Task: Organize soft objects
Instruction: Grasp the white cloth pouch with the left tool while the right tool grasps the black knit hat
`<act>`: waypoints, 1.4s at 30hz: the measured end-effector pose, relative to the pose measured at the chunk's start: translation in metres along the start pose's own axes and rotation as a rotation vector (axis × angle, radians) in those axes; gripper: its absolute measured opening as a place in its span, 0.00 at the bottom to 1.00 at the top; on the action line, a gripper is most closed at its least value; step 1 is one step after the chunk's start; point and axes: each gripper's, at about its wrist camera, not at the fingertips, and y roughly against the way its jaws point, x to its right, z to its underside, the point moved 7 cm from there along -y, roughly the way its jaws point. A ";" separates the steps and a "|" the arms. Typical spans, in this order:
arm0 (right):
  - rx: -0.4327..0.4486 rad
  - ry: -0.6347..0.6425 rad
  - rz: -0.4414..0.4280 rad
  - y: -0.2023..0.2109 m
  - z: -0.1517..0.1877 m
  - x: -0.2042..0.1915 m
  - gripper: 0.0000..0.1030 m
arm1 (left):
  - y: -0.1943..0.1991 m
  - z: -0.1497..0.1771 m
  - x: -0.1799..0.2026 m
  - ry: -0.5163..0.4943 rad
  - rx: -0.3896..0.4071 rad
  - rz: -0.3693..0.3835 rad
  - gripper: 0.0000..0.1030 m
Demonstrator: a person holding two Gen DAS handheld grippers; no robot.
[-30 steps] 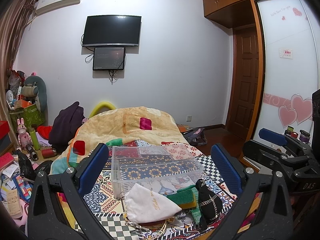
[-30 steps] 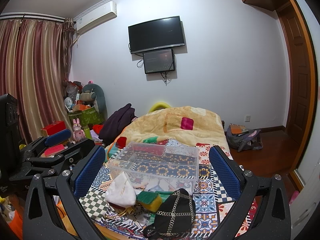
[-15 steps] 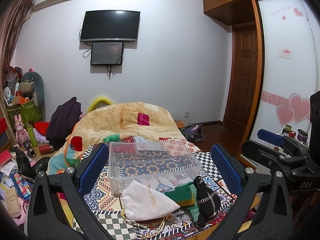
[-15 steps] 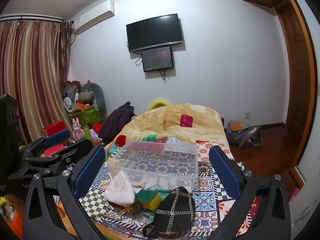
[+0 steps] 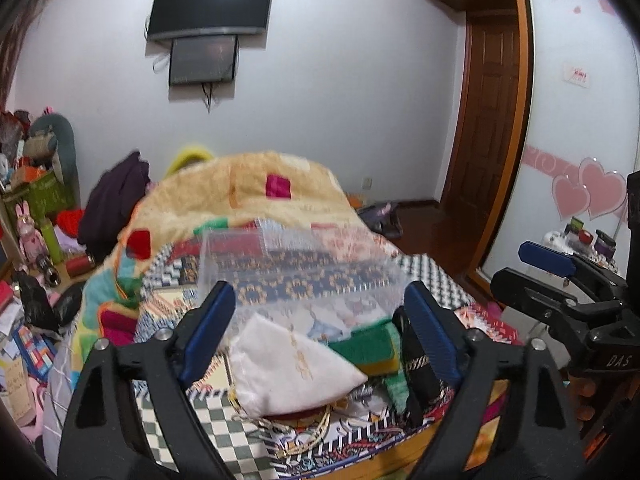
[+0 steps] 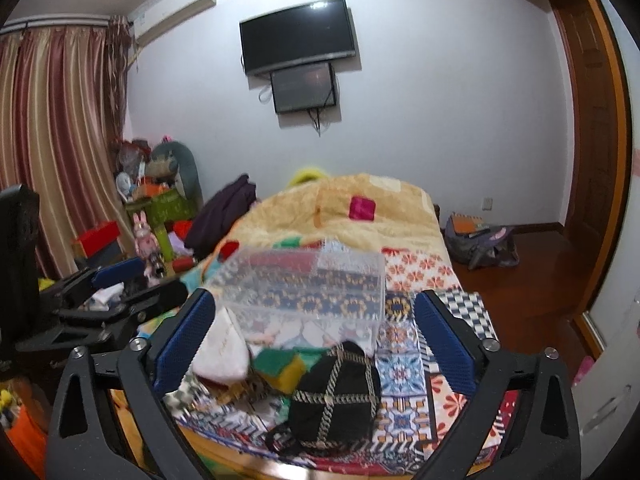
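A home bedroom: a quilt-covered bed (image 6: 360,208), wall-mounted TV (image 6: 298,36), striped curtains (image 6: 52,136) and wardrobe (image 5: 580,80).

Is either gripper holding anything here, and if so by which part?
Nothing is held. The left gripper and the right gripper both hang open above the white pouch and the black bag.

Dim, motion-blurred — fisheye-warped edges

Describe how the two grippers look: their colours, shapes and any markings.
Both are alike. The left gripper and the right gripper have matte black angular frames with triangular cut-outs and silver screws. Their fingers carry flat blue textured pads. Seen from the left wrist camera, the right one's body shows white letters "DAS". No cables or sleeves are visible.
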 end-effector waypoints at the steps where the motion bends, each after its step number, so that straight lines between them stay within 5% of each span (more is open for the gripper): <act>1: -0.020 -0.001 0.000 -0.003 0.006 0.002 0.87 | -0.005 0.003 -0.001 0.004 -0.015 0.002 0.83; 12: -0.242 -0.105 -0.038 -0.039 0.062 0.028 0.63 | -0.062 0.047 -0.017 0.038 -0.167 -0.022 0.82; 20: -0.339 -0.114 -0.091 -0.058 0.085 0.014 0.54 | -0.082 0.068 -0.029 0.057 -0.226 -0.021 0.55; 29: -0.371 -0.125 -0.132 -0.066 0.097 0.011 0.18 | -0.081 0.074 -0.026 0.029 -0.228 0.012 0.09; 42: -0.255 -0.107 -0.101 -0.043 0.065 0.015 0.10 | -0.037 0.041 -0.041 0.056 -0.104 -0.005 0.03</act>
